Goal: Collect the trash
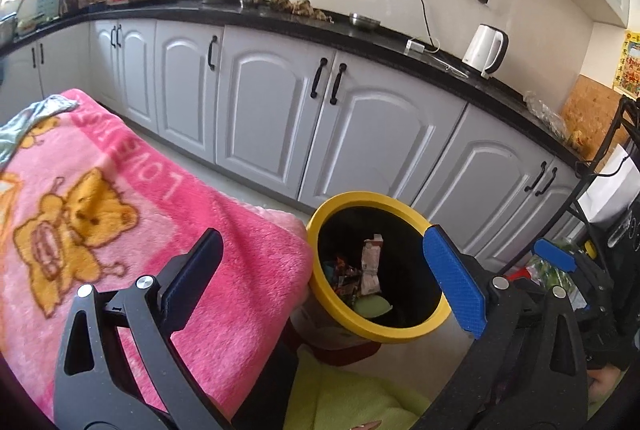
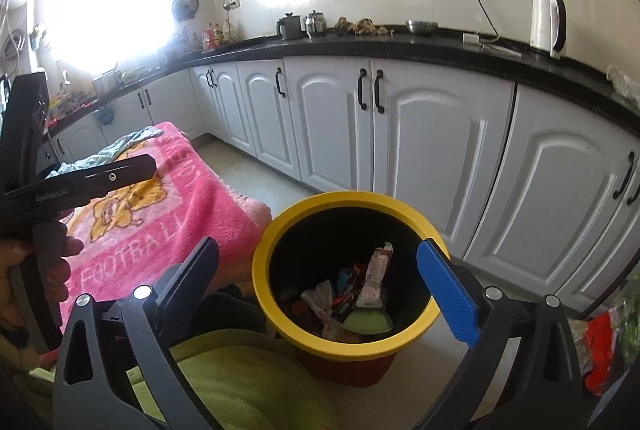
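Yellow-rimmed, the trash bin (image 2: 347,272) stands upright on the floor with its mouth facing up toward you, wedged just beside the pink blanket (image 2: 168,214) and near the white cabinets (image 2: 436,150). Your left gripper (image 1: 324,282) and right gripper (image 2: 332,294) are both spread wide and empty. Crumpled wrappers (image 2: 352,294) lie heaped at the bottom; the bin's base is cut off by your green-clad lap (image 2: 240,386).

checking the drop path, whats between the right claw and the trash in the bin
Nothing but air: in the right wrist view the open right claw frames the yellow-rimmed bin, and the wrappers at the bottom show unobstructed.
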